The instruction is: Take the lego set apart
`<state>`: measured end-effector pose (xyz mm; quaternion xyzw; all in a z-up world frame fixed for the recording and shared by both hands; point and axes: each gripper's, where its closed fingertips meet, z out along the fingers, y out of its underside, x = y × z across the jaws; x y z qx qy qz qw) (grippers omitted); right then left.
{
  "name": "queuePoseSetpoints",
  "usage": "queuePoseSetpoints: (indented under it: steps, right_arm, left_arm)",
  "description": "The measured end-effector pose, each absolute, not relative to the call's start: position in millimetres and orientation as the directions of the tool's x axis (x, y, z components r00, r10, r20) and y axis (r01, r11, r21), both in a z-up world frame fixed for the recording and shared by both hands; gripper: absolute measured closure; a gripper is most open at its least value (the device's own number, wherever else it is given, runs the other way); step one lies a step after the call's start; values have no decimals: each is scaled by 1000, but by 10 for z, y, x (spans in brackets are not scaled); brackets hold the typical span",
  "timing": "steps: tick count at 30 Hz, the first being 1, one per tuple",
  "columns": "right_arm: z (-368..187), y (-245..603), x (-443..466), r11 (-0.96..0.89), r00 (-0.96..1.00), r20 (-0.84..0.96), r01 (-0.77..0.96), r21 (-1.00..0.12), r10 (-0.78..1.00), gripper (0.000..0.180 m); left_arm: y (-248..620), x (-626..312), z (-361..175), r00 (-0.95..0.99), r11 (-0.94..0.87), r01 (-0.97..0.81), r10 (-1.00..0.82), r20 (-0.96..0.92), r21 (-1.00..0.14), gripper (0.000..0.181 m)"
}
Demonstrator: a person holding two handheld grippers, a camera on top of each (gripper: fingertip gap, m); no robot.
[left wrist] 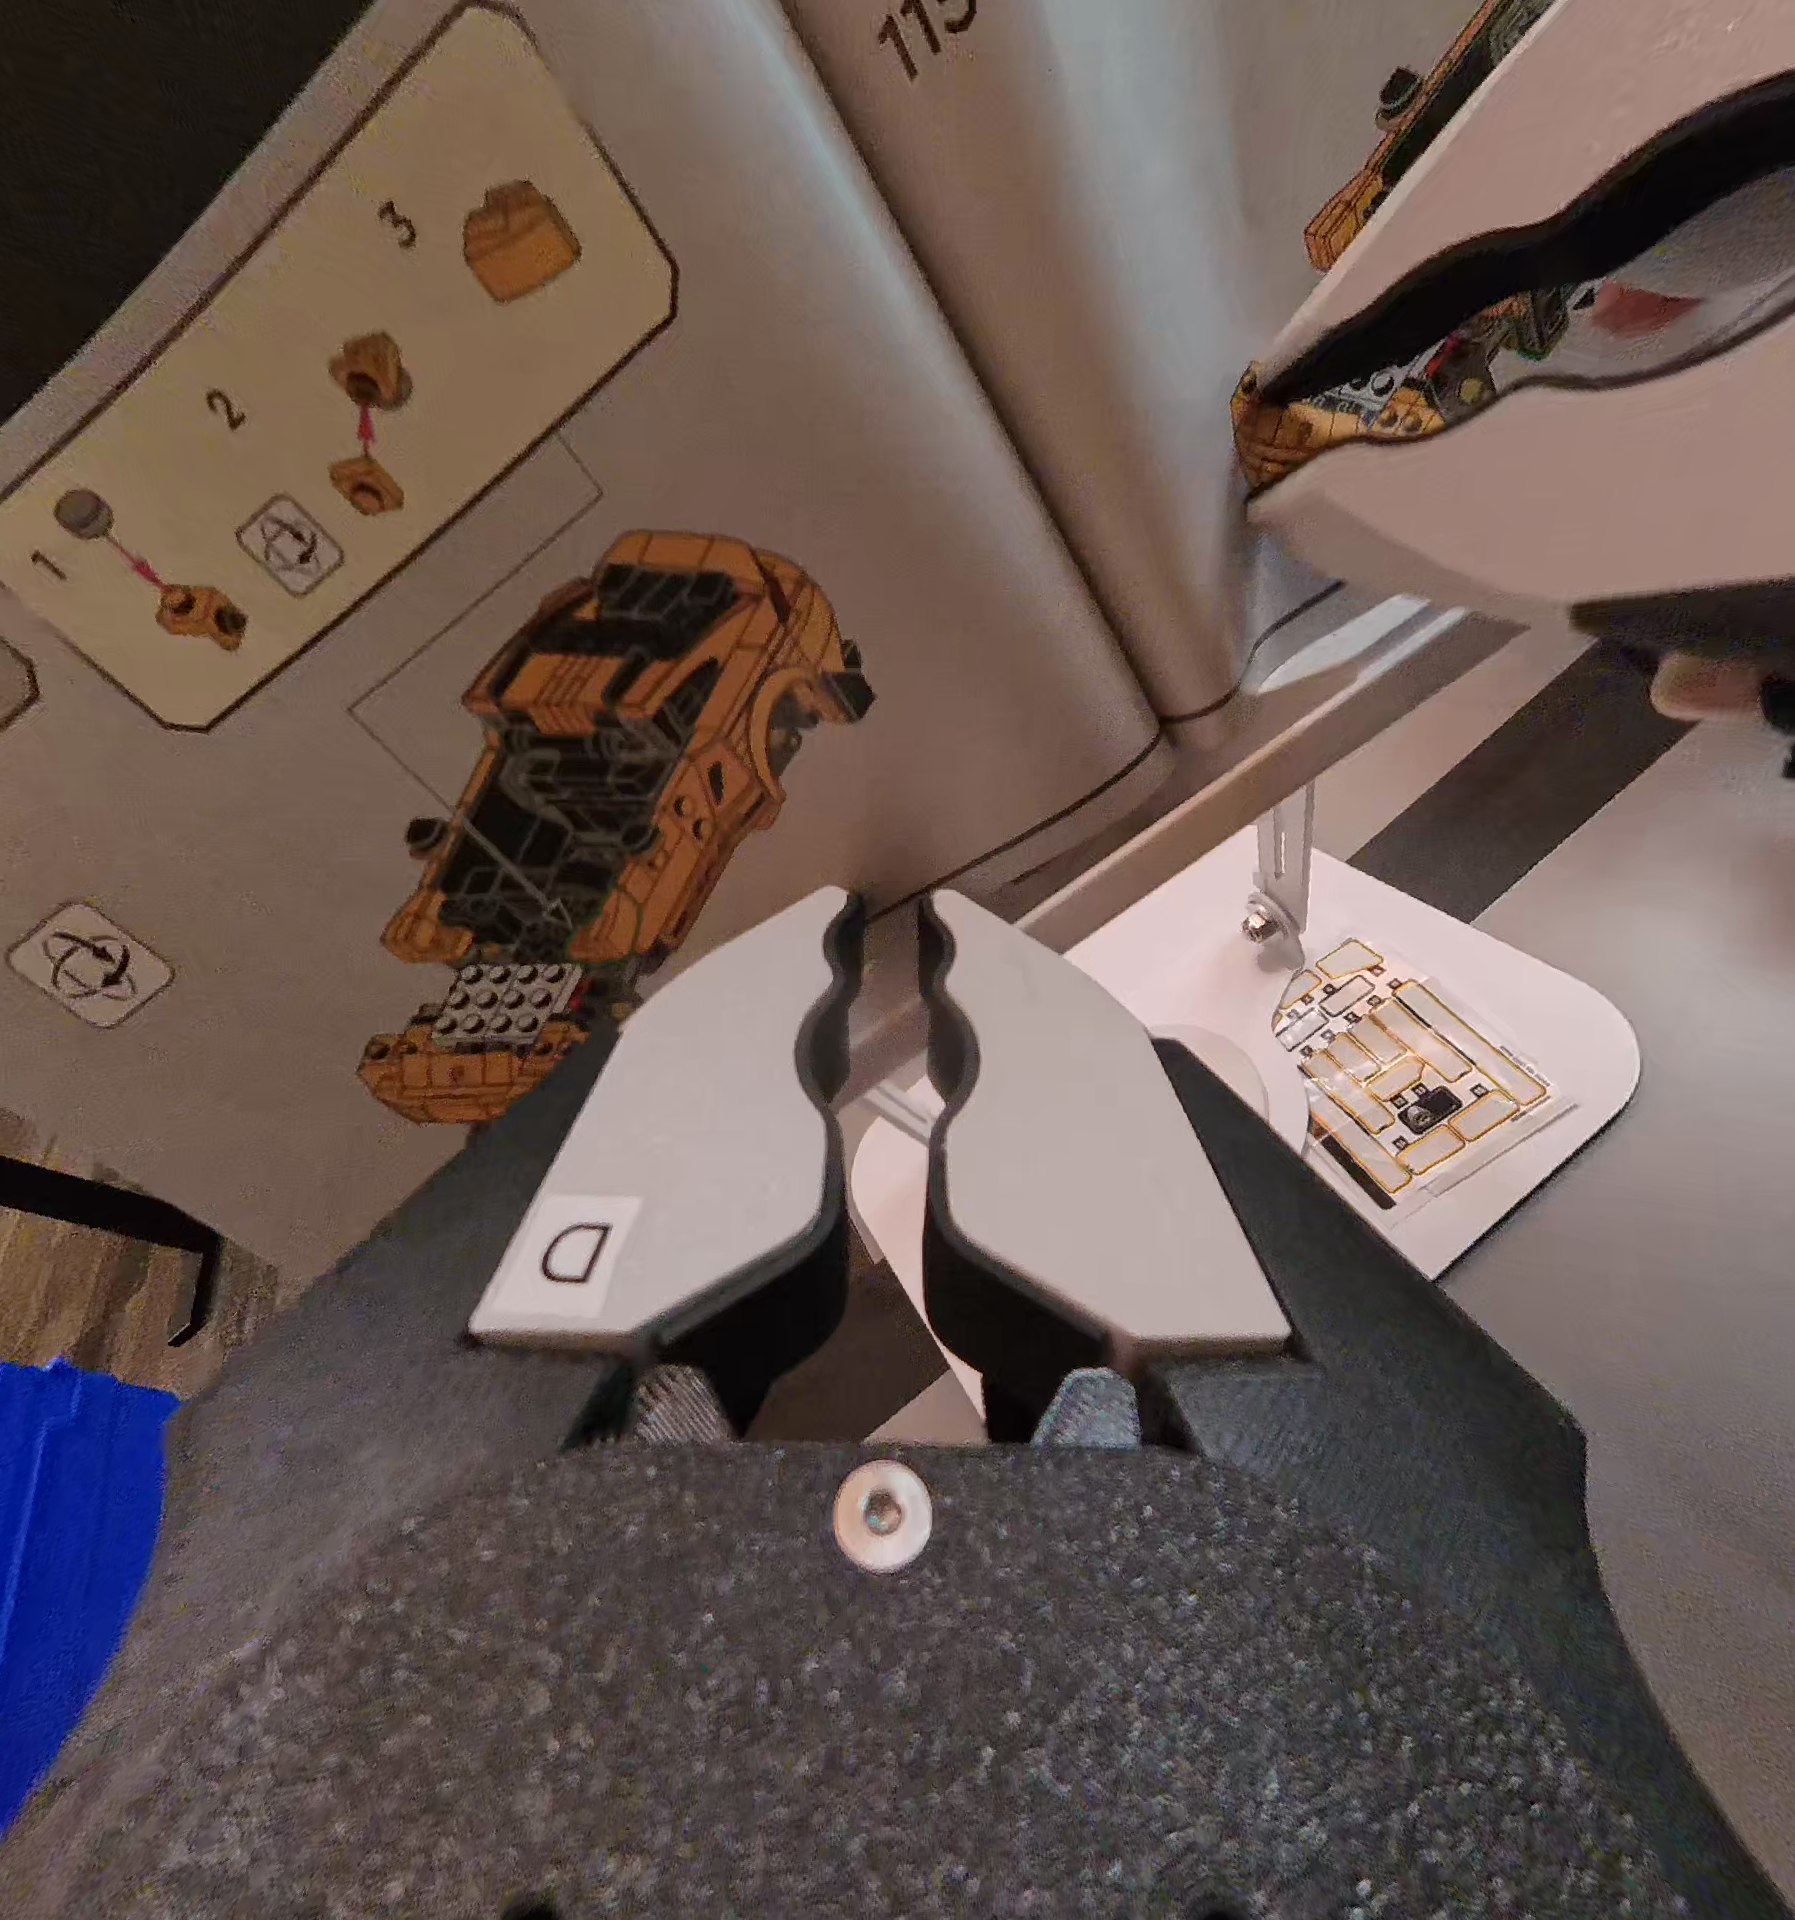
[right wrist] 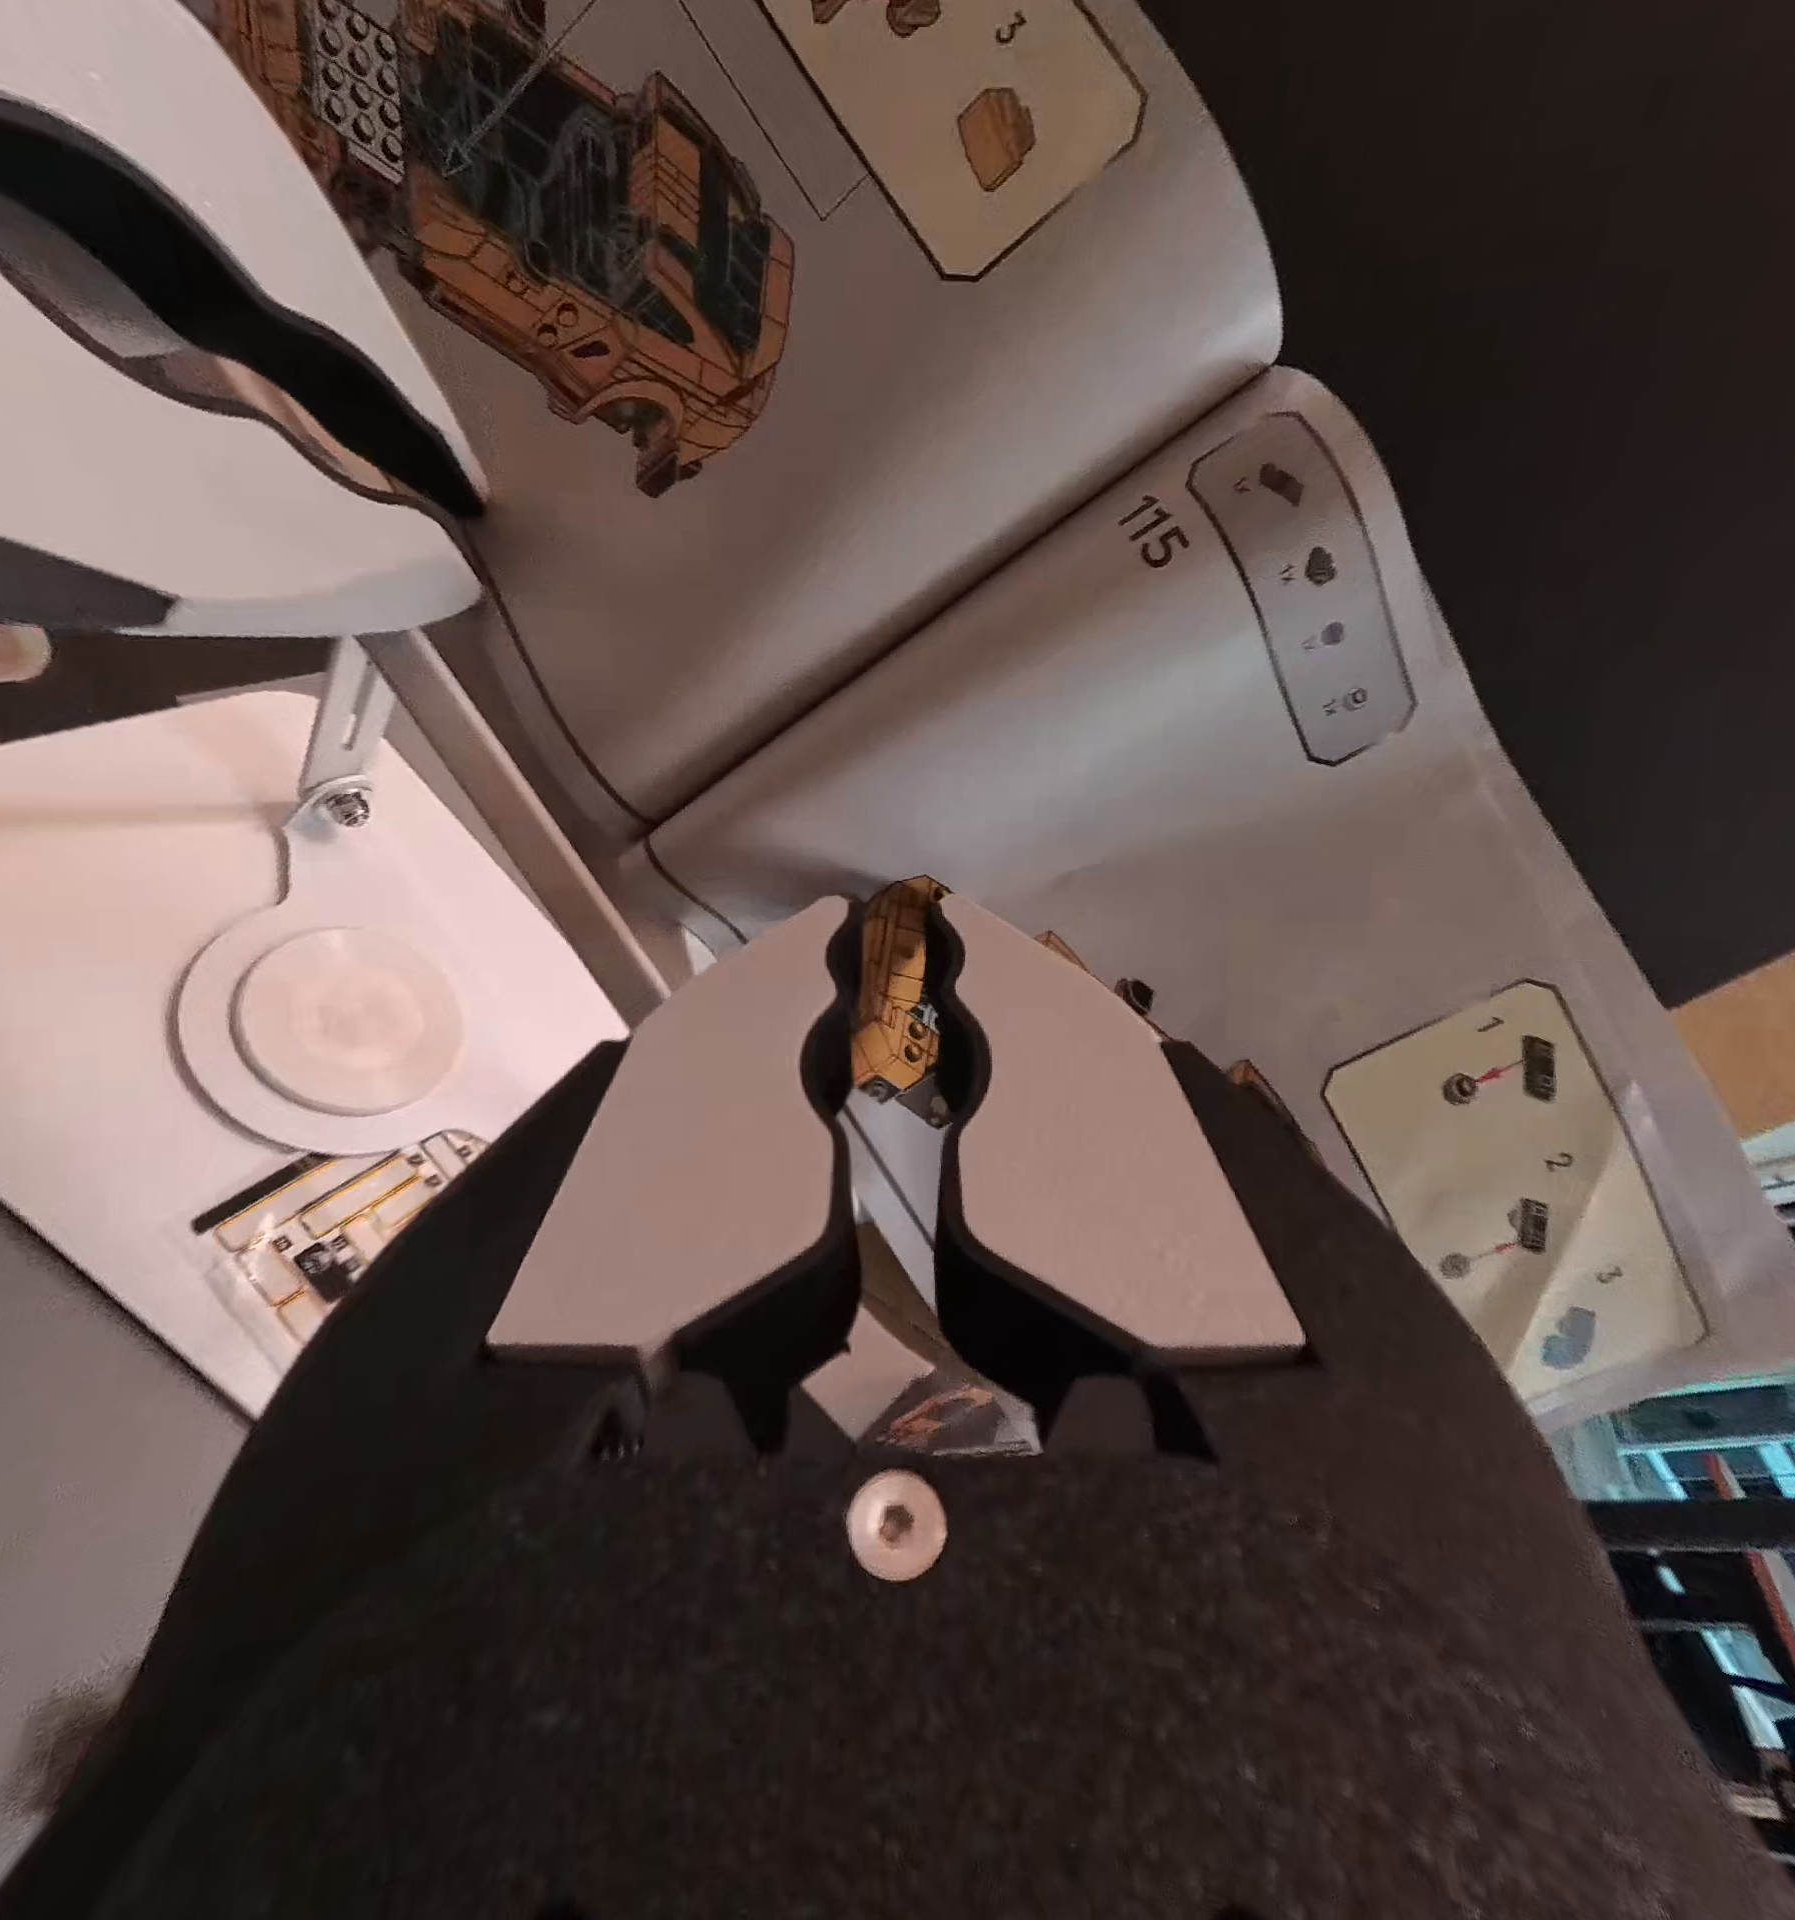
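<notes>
No Lego model is in view, only an open instruction booklet with drawings of an orange and black vehicle, propped on a white stand. My left gripper has its fingers nearly together at the lower edge of the left page, close to the spine; it also shows in the right wrist view. My right gripper is shut on the right page, whose orange drawing shows between its fingers. In the left wrist view the right gripper holds that page bent up.
The stand's white base lies on a grey table and carries a clear sticker sheet with gold outlines. A blue object is at the lower left. A person's fingertip shows behind the right gripper.
</notes>
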<state>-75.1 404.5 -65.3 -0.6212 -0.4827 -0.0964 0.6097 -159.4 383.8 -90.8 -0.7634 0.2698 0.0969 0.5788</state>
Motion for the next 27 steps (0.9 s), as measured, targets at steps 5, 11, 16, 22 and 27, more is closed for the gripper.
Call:
queuePoseSetpoints:
  steps: [5,11,16,22,27]
  right_arm:
    - [-655,3990,-763,247,520,700,687,-683,490,168]
    - [-402,4042,-197,117,752,520,521,-845,406,149]
    - [-365,4268,11,90,756,532,543,-835,381,167]
    - [-341,4486,23,121,736,539,541,-832,410,156]
    - [-312,4487,41,114,730,513,523,-845,452,151]
  left_arm:
    - [3807,-1641,-923,855,-182,-484,-309,-417,-856,172]
    - [3795,-1644,-929,856,-175,-479,-312,-413,-860,173]
    - [3802,-1644,-913,862,-185,-473,-302,-408,-862,174]
    - [3785,-1608,-917,855,-191,-485,-307,-417,-853,174]
    - [3773,-1605,-922,850,-192,-495,-308,-427,-847,175]
